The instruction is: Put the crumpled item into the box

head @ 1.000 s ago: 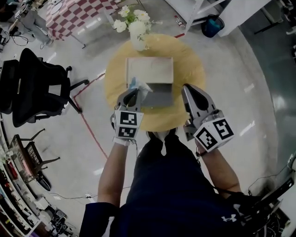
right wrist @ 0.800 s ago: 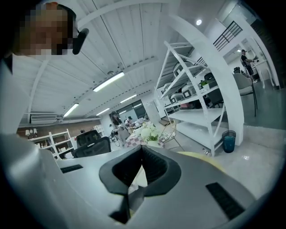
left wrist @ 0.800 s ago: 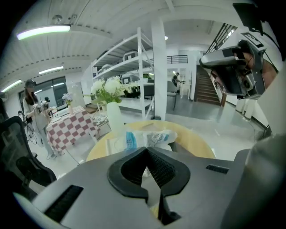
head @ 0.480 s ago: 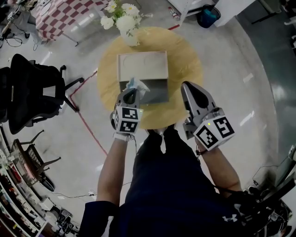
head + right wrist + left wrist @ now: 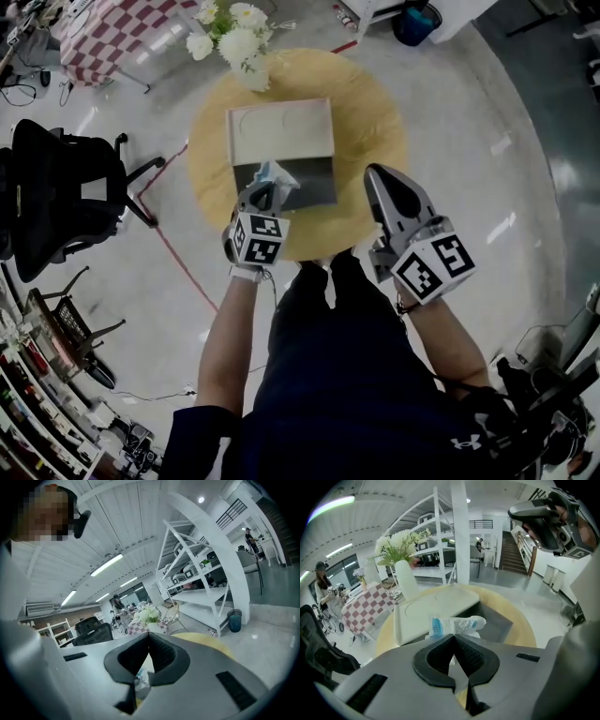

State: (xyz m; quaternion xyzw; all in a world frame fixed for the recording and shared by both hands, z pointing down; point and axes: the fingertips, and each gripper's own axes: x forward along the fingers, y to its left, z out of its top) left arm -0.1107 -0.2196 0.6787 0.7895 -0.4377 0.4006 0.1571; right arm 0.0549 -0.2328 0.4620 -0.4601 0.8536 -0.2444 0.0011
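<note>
White-blue crumpled item: clenching it in left gripper jaws above near-left part of box; best centring before releasing; right gripper jaws closed, empty.

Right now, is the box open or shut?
Open: the box has its lid flipped back flat on the table, leaving the grey inside exposed.

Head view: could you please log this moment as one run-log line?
left tongs: shut on crumpled item, at left edge of open box | right tongs: shut, empty, beside box | crumpled item not yet released
</note>
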